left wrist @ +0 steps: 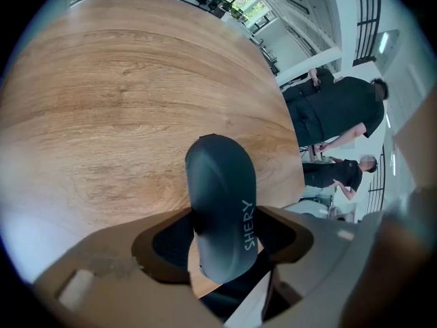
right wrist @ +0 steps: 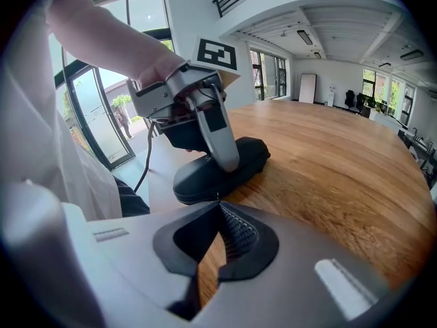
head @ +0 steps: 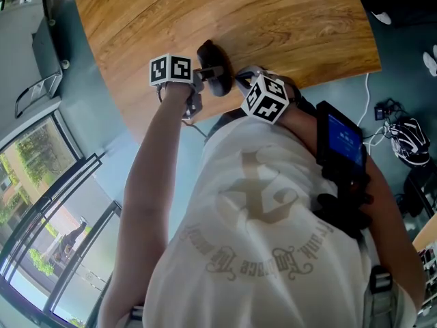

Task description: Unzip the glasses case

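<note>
In the head view, a person in a white T-shirt stands at the curved edge of a round, wood-grain desk [head: 273, 19]. A dark grey, oblong hard-shell glasses case [head: 208, 52] lies on the desk close to that edge. The left gripper [head: 205, 74] reaches onto the case from the left. The right gripper [head: 242, 80] points at the case's near end from the right.

In the left gripper view, the case runs lengthwise away from the camera, with white lettering along its lid. The jaws stand wide on either side of it, and their black pads press its flanks, so the case is clamped. People in dark clothes [left wrist: 334, 108] stand beyond the desk's far edge.

In the right gripper view, the jaws are clenched, their tips meeting on a thin dark tab [right wrist: 218, 198] at the case's near end. One grey jaw of the left gripper lies across the top of the case.
</note>
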Available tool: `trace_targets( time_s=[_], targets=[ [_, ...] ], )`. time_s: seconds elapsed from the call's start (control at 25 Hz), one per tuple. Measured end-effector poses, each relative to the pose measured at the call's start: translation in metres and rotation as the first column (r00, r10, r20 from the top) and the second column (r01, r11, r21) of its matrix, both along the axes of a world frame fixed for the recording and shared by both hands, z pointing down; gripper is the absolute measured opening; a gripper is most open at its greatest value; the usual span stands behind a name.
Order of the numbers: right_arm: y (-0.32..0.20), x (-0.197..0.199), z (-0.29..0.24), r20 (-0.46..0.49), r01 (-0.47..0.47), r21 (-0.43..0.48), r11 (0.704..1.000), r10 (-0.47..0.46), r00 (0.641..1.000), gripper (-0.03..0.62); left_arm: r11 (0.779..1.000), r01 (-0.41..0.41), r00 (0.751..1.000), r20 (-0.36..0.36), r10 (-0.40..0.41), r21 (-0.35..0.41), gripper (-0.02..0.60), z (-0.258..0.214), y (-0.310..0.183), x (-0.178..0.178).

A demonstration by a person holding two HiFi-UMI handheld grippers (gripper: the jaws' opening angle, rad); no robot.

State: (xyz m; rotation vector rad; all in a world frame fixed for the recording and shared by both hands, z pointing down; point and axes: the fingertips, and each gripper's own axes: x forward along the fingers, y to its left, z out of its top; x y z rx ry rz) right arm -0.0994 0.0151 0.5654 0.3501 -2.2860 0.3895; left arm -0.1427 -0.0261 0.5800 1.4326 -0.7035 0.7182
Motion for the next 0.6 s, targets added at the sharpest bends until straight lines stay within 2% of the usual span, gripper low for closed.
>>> trace_targets(
  time_s=[0.32, 0.6],
  targets=[
    [-0.0013, -0.0003, -0.0003, -0.002, -0.006, 0.005, 1.0, 0.006, 1.0, 0.005, 0.999, -0.044, 0.999, 0.008, 0.044, -0.001, 0.301, -0.0009, 0.0007, 0.0009],
    [-0.0026, -0.0002, 0.0001, 0.0, -0.007, 0.002, 1.0, 0.007, 1.0, 0.005, 0.992, -0.127, 0.991, 0.031, 0.127, -0.006, 0.3, -0.0006, 0.0095, 0.0037]
  ],
)
